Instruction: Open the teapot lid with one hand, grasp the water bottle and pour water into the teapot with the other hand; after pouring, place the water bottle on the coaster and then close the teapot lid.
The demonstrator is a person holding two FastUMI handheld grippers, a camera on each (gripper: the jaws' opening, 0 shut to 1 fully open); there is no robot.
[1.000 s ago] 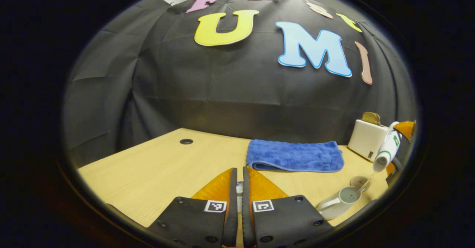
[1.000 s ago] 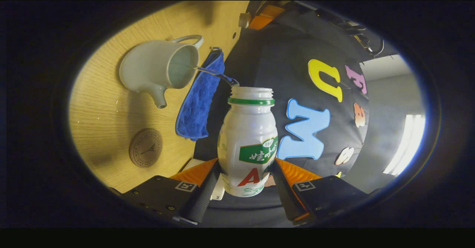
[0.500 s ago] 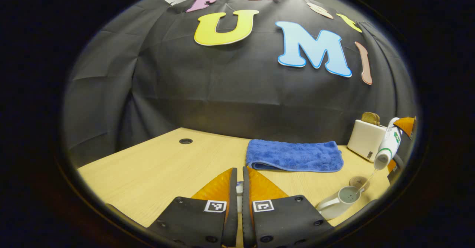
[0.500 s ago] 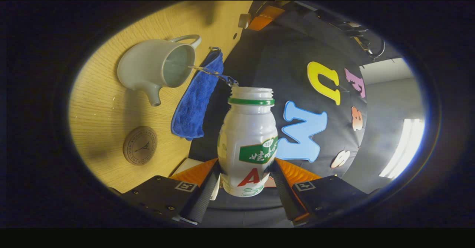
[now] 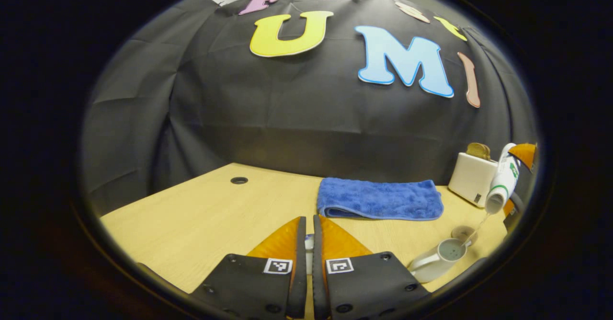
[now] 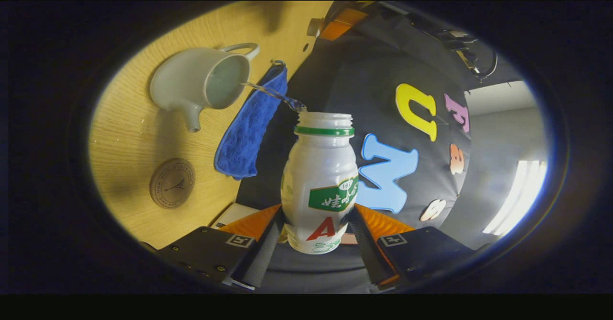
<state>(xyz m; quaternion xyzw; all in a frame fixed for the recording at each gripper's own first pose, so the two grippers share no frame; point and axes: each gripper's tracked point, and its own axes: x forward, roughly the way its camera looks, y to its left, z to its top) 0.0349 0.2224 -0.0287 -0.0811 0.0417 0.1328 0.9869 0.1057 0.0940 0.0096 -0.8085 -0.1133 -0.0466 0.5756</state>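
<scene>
**A:** Wooden surface (image 5: 201, 219) first, with a blue towel (image 5: 380, 199) lying toward the back. Then the teapot (image 6: 201, 83)?

**B:** Standing open on the surface just beside the towel, with a thin stream of water falling in. Looks ceramic: stiff, fairly heavy, breakable. Best left standing, untouched.

**A:** And the bottle (image 6: 320, 181)?

**B:** Held tipped in the air above and beside the teapot. Right claw (image 6: 317, 212) pinching its lower body from both sides. Thin plastic, so probably light and getting lighter. Smooth sides too, so likely slippery and apt to dent under a hard squeeze. Calls for a firm but gentle hold low on the body, as now.

**A:** Coaster (image 6: 172, 183)?

**B:** Flat round disc on the surface, near the teapot but not touching it, nothing on it. Probably thin and light, so might slide if the bottle lands off-centre.

**A:** Smallest?

**B:** Lid (image 5: 309, 245), pinched between the nearly closed fingers of the left claw (image 5: 307, 224), held over the surface well away from the pot. Small, hard, easily chipped. Probably gripped by the knob, though hard to confirm from here.
</scene>
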